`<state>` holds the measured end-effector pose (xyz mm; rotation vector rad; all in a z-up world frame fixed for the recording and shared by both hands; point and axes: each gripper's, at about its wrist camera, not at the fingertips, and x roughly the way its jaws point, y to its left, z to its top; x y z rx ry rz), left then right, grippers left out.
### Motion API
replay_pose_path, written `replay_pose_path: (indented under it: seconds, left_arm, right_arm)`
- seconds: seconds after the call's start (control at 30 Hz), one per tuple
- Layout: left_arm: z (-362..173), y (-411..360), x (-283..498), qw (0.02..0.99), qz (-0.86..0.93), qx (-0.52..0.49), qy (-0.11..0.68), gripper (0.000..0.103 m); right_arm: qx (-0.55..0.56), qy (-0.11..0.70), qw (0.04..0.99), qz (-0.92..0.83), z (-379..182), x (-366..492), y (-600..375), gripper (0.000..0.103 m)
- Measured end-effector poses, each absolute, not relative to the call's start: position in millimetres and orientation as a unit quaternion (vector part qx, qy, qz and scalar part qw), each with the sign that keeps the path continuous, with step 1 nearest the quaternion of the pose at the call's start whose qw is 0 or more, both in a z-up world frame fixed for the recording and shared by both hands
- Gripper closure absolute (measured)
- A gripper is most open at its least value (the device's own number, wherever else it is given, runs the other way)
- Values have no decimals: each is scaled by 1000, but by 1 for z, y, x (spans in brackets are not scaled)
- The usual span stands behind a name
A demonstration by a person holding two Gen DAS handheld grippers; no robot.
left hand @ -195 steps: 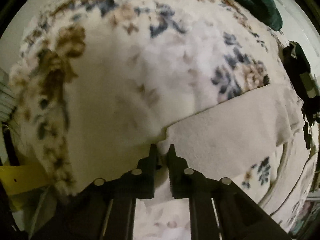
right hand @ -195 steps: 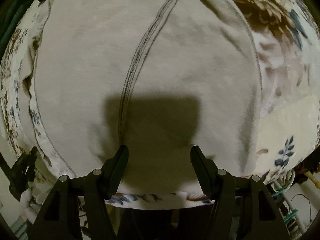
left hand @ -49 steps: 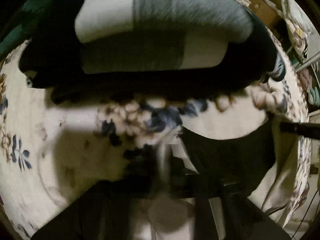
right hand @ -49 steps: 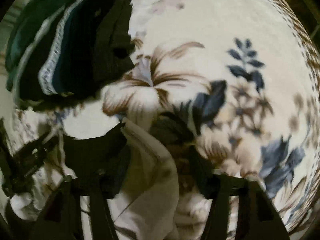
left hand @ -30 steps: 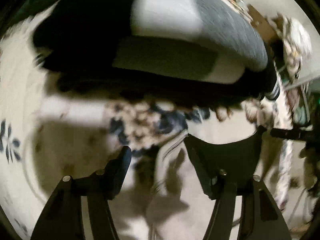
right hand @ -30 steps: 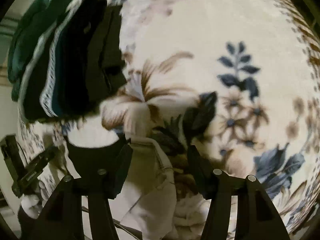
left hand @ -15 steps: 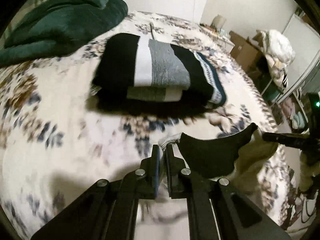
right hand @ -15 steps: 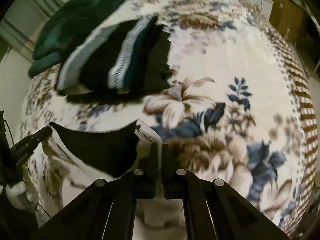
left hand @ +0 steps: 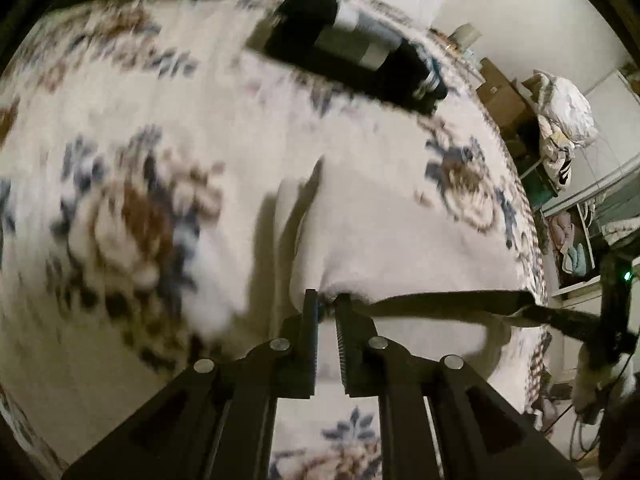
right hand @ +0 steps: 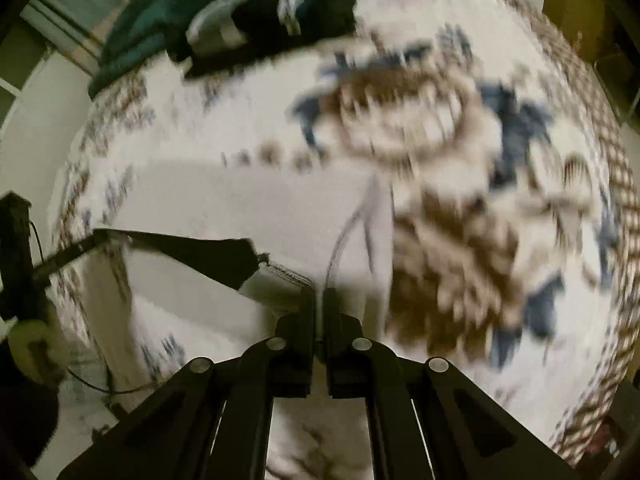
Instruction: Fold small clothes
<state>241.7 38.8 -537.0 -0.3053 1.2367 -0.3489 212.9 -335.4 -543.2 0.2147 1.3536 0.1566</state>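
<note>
A cream garment (left hand: 384, 232) lies spread on the floral bedspread (left hand: 120, 128), its near hem lifted. My left gripper (left hand: 326, 304) is shut on one hem corner. My right gripper (right hand: 319, 294) is shut on the other corner of the same garment (right hand: 248, 208). The hem stretches taut between the two grippers, its shadowed edge (left hand: 448, 300) running across to the right gripper (left hand: 576, 320). The left gripper (right hand: 60, 256) shows at the left of the right wrist view. Both views are motion-blurred.
A folded stack of black, grey and white clothes (left hand: 352, 48) sits further back on the bed, also in the right wrist view (right hand: 272, 12). A dark green blanket (right hand: 152, 12) lies behind it. Boxes and a bag (left hand: 560, 120) stand beyond the bed's right edge.
Both grippers opened near the folded stack, then closed on the cream garment's corners. They have since pulled back from the stack, drawing the garment out flat on the bedspread.
</note>
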Motion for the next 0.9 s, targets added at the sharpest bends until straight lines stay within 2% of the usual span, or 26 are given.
replay_pose_path:
  seconds: [0.07,0.13,0.2,0.23,0.27,0.37,0.53,0.6,0.63,0.67,0.7,0.8,0.9]
  left_arm:
    - [-542,47,234,772,-150,-161,596,82]
    - [-540,57,225,764,-143,-181,602,79]
    - [-537,69,220,761,-123,-197,606,53]
    - [-535,75,220,761,-115,-213,601,49]
    - [-534,80,223,763,-109,-228,595,45]
    - [-535,82,249,766,-101,-252,583,45]
    - [-557,49,322,761,-123,-231,594,45]
    - [-570,35,341,754,-127,-219,607,47]
    - [-576,28,347,751,-133,-211,612,54]
    - [-579,22,351,749,-136,-200,617,94]
    - [-580,17,351,749,-140,-188,620,101]
    - [-557,14,337,777,-150,-164,588,101]
    - [-538,21,319,788,-148,-172,572,101]
  right_arm:
    - [93,652,749,72,-558,204,-338,93]
    - [102,670,732,69,-564,196,-346,73]
    - [121,674,727,55,-564,191,-358,57]
    - [141,672,726,46,-562,189,-367,54]
    - [169,667,725,36,-559,189,-378,54]
    - [261,637,725,12,-552,198,-404,53]
    - [380,603,702,-1,-568,231,-414,53]
    - [391,612,687,-19,-585,246,-411,53]
    - [389,619,682,-25,-591,252,-409,53]
    - [389,622,678,-28,-598,258,-407,53]
    - [391,622,678,-33,-601,262,-406,54]
    - [382,608,694,-52,-598,271,-405,96]
    - [370,586,718,-70,-584,284,-413,103]
